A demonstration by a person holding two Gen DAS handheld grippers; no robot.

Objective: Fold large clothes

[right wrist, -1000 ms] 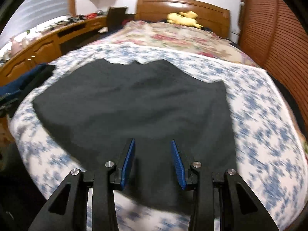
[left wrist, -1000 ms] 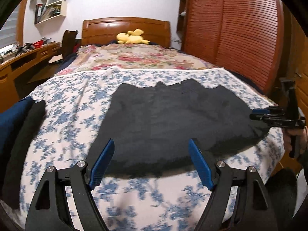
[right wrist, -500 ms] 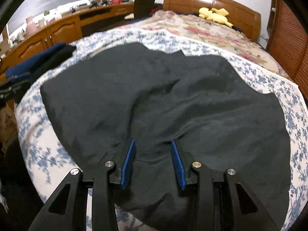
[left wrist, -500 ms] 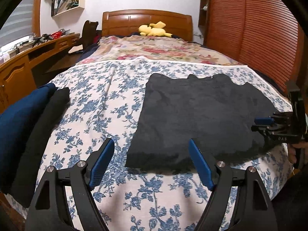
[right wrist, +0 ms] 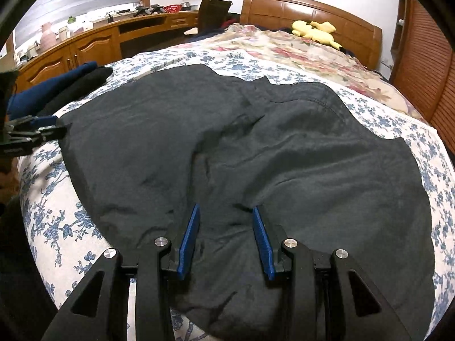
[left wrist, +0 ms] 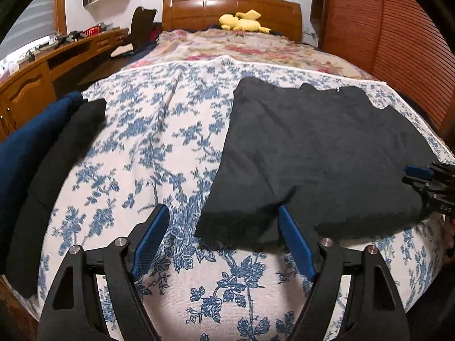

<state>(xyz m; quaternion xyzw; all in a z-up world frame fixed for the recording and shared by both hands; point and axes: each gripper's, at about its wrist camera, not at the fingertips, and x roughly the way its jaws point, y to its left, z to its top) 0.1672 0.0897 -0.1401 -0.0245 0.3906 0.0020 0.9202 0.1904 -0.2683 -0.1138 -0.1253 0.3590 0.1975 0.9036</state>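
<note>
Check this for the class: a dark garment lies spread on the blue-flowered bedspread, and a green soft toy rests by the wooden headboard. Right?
Not quite: the soft toy is yellow, as the left wrist view shows. The dark garment does lie spread on the blue-flowered bedspread.

Floral bed [left wrist: 176, 130] under dark garment [left wrist: 312, 153].
</note>
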